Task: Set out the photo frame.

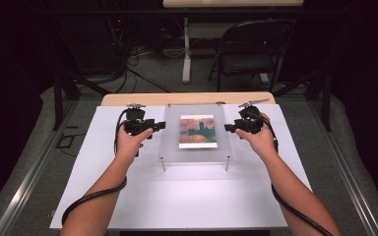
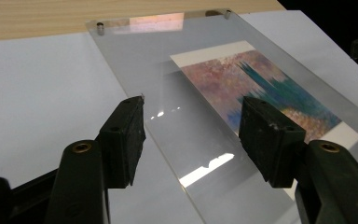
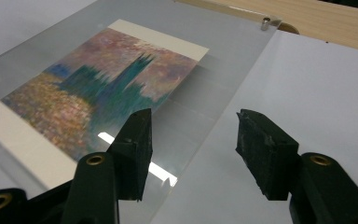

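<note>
On the white table sheet [image 1: 177,196], nearest us, we see bare surface, then a clear acrylic panel [image 1: 172,142] raised on small metal standoffs. Under the panel we see a painted print [image 1: 197,131]: teal towers, pink sky, cream border; we read no writing on it. We hold the left gripper [image 1: 160,125] at the panel's left edge and the right gripper [image 1: 228,128] at its right edge, both jaws spread, straddling the edge, gripping nothing. Beyond, we see the wooden tabletop strip [image 1: 187,99] and a folding chair [image 1: 251,49].
</note>
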